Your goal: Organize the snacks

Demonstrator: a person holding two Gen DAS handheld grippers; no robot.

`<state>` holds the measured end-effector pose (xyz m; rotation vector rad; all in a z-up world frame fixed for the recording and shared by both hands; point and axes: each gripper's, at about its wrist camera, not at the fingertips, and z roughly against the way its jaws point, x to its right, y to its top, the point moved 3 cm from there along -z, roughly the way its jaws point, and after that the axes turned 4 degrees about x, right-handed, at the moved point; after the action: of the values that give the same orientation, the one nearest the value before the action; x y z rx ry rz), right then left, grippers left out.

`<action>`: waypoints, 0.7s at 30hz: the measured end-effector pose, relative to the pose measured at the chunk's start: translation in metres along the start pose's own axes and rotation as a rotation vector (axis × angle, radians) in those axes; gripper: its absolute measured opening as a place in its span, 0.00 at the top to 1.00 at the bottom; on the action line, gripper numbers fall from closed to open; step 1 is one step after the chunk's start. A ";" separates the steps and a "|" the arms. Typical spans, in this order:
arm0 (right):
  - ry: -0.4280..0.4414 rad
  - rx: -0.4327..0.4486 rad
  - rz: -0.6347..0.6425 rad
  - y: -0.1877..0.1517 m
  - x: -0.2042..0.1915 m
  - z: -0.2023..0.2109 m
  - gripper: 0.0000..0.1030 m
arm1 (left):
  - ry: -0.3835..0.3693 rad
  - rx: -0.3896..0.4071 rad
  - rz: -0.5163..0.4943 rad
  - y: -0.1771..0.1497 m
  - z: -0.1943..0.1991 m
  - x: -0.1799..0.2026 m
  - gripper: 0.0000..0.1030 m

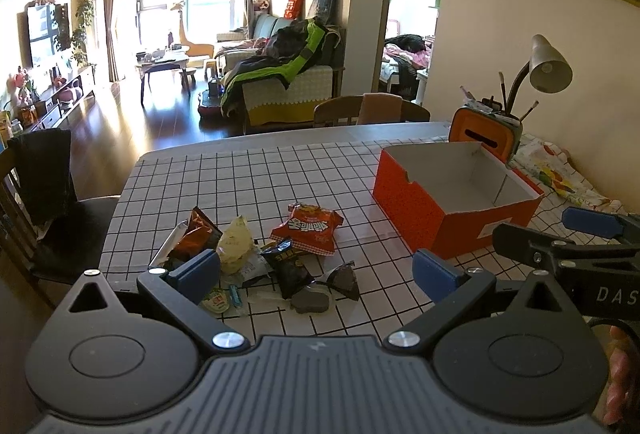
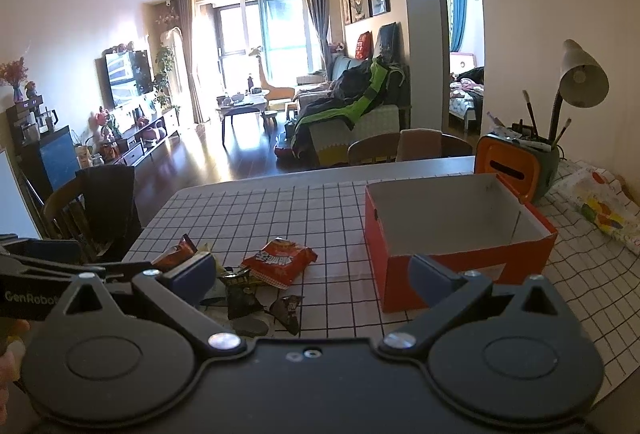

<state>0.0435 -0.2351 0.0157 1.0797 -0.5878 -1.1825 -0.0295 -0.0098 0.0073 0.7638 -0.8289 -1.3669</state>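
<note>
1. The left gripper (image 1: 316, 270) is hovering low over the near edge of the checked tablecloth (image 1: 280, 173) with its blue fingers spread wide and nothing between them; it is released.
2. The snack pile (image 1: 256, 254) is lying directly ahead of this gripper and slightly toward its left finger. A dark orange packet (image 1: 196, 238) and a pale yellow packet (image 1: 236, 244) are sitting just beyond the left fingertip, and a black packet (image 1: 290, 266) is resting between the two fingers' lines of reach.
3. The red snack bag (image 1: 310, 230) is lying a little farther ahead, near the gripper's centre line, with its long axis running crosswise to the fingers.
4. The orange box (image 1: 456, 230) is standing open and apparently empty, ahead and to the right of the left gripper, well apart from the pile.
5. The right gripper (image 2: 312, 280) is also hanging released, jaws wide with nothing in them. From its own view, the red snack bag (image 2: 280, 262) is lying ahead and slightly left, and the orange box (image 2: 452, 274) is standing just beyond its right finger.
6. Judging from this, the left gripper is nearer the pile, and the right is nearer the box; any snack grasped would need carrying rightward into it.
</note>
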 end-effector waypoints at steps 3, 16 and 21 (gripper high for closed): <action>0.000 0.002 0.006 0.001 -0.001 -0.001 0.00 | 0.003 0.000 0.001 0.002 -0.001 -0.002 0.00; 0.041 -0.011 0.032 0.000 -0.008 -0.018 0.00 | 0.040 -0.026 0.017 0.003 -0.017 -0.014 0.00; 0.080 -0.030 0.046 0.000 -0.012 -0.038 0.00 | 0.068 -0.050 0.033 0.000 -0.030 -0.025 0.00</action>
<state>0.0718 -0.2108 0.0021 1.0782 -0.5287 -1.0999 -0.0043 0.0147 -0.0098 0.7507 -0.7483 -1.3208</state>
